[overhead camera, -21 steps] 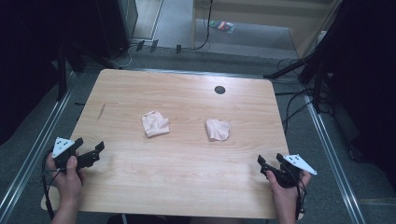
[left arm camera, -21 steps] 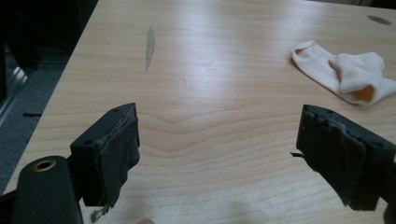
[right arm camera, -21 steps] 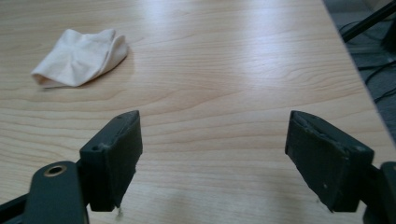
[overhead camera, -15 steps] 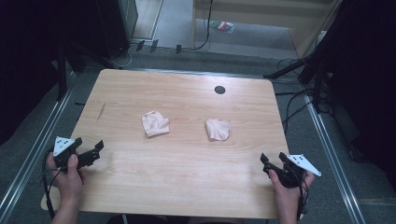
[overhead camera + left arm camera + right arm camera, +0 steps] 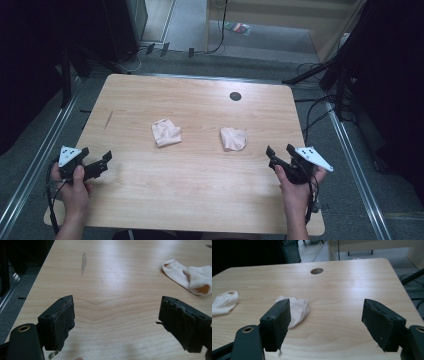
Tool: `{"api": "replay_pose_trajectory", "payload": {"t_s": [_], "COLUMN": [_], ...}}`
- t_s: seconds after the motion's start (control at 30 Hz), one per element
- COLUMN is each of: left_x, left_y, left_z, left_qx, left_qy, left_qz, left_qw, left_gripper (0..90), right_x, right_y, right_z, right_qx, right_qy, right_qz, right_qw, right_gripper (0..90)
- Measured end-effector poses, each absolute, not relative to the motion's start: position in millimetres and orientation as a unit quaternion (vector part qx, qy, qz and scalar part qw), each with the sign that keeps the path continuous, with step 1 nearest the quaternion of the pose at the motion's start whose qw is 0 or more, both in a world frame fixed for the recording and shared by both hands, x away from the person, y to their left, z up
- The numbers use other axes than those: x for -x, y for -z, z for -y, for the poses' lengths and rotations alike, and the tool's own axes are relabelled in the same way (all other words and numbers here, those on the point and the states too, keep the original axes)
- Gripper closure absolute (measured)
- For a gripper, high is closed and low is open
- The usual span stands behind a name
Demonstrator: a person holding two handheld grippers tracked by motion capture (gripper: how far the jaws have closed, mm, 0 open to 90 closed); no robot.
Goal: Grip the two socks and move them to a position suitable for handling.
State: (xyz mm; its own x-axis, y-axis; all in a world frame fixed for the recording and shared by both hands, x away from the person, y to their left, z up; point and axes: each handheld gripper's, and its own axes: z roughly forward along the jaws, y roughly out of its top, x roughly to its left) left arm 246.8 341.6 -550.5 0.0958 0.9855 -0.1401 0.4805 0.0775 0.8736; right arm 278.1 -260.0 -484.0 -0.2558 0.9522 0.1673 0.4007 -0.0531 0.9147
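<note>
Left claw (image 5: 95, 166) gapes wide and empty over the desk's (image 5: 200, 200) near left edge; right claw (image 5: 280, 156) also wide, empty, at the near right. Two pale socks lie mid-desk, apart: left sock (image 5: 166, 133) ahead-right of the left claw, right sock (image 5: 233, 138) just ahead-left of the right claw. Dark round hole (image 5: 235, 96) near the far edge.

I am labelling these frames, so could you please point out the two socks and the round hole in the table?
Left sock (image 5: 166, 132), high view, middle of the folded fabric.
Right sock (image 5: 233, 138), high view, centre of the bunched fabric.
Round hole (image 5: 235, 96), high view, its dark centre.
</note>
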Motion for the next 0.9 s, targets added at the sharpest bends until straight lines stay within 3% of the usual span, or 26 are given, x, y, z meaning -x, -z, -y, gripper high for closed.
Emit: {"api": "replay_pose_trajectory", "payload": {"t_s": [0.27, 0.4, 0.73, 0.9], "left_x": [-246.6, -246.5, -246.4, -246.4], "left_y": [550.6, 550.4, 550.5, 550.5], "left_z": [-341.5, -341.5, -340.9, -341.0], "left_qx": [-0.608, -0.611, -0.61, -0.609], "left_qy": [-0.3, -0.299, -0.3, -0.3], "left_qz": [-0.601, -0.6, -0.6, -0.599], "left_qw": [0.423, 0.422, 0.422, 0.424], "left_gripper": [14.0, 14.1, 14.1, 14.1], "right_x": [-295.2, -308.5, -343.9, -355.8], "right_y": [475.7, 478.6, 504.9, 520.8], "right_z": [230.4, 211.7, 171.4, 158.4], "right_qx": [-0.51, -0.497, -0.488, -0.5], "right_qy": [-0.491, -0.486, -0.46, -0.437], "right_qz": [-0.65, -0.667, -0.706, -0.715], "right_qw": [0.278, 0.269, 0.227, 0.218], "right_gripper": [29.6, 36.7, 46.2, 44.9]}}
